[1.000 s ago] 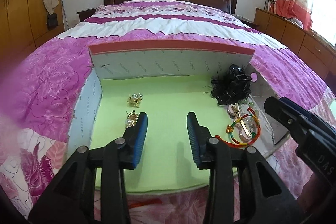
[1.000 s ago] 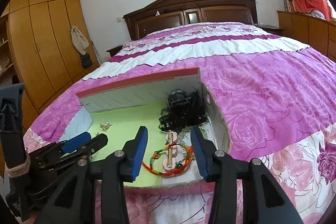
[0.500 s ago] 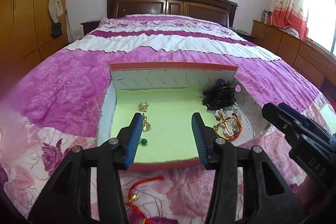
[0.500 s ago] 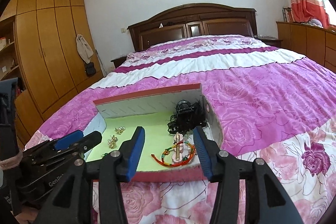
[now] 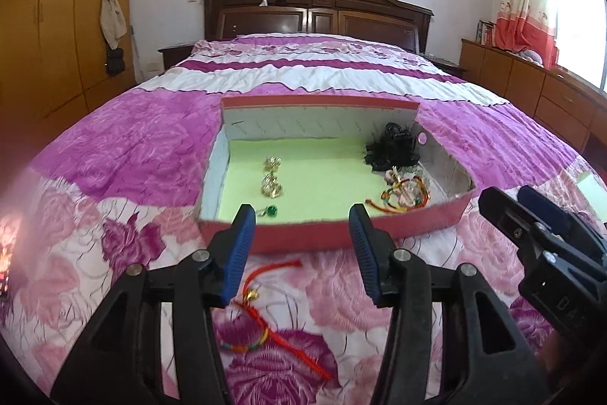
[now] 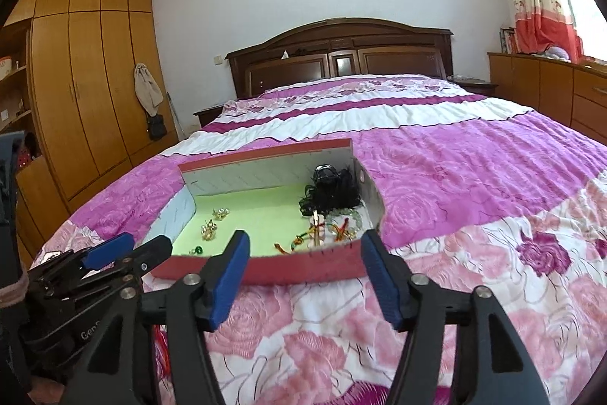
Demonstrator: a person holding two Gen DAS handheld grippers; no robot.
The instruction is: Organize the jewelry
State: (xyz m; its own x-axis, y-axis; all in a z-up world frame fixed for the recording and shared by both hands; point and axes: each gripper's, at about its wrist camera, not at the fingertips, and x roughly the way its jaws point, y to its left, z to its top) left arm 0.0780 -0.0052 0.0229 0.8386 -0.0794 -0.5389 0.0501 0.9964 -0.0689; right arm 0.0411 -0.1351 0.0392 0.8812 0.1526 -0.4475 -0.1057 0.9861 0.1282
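A red box [image 5: 334,234] with a green lining lies on the bed. It holds gold earrings [image 5: 272,186], a green bead earring [image 5: 271,211], a black hair piece [image 5: 392,150] and a tangle of red cord bracelets [image 5: 406,194]. Another red cord bracelet [image 5: 273,306] with a gold bell lies on the bedspread in front of the box, under my left gripper [image 5: 301,219]. That gripper is open and holds nothing. My right gripper [image 6: 305,241] hovers before the box's front wall [image 6: 303,270]. Its jaws are opening with nothing between them.
The box sits on a pink and purple flowered bedspread [image 6: 474,177]. A dark wooden headboard [image 6: 341,55] stands far behind, wardrobes [image 6: 76,82] on the left, low cabinets [image 5: 531,93] on the right. Each gripper shows at the edge of the other's view.
Both grippers have drawn back from over the box to the bedspread in front of it, and both stand wider open. The loose red cord bracelet has come into the left wrist view.
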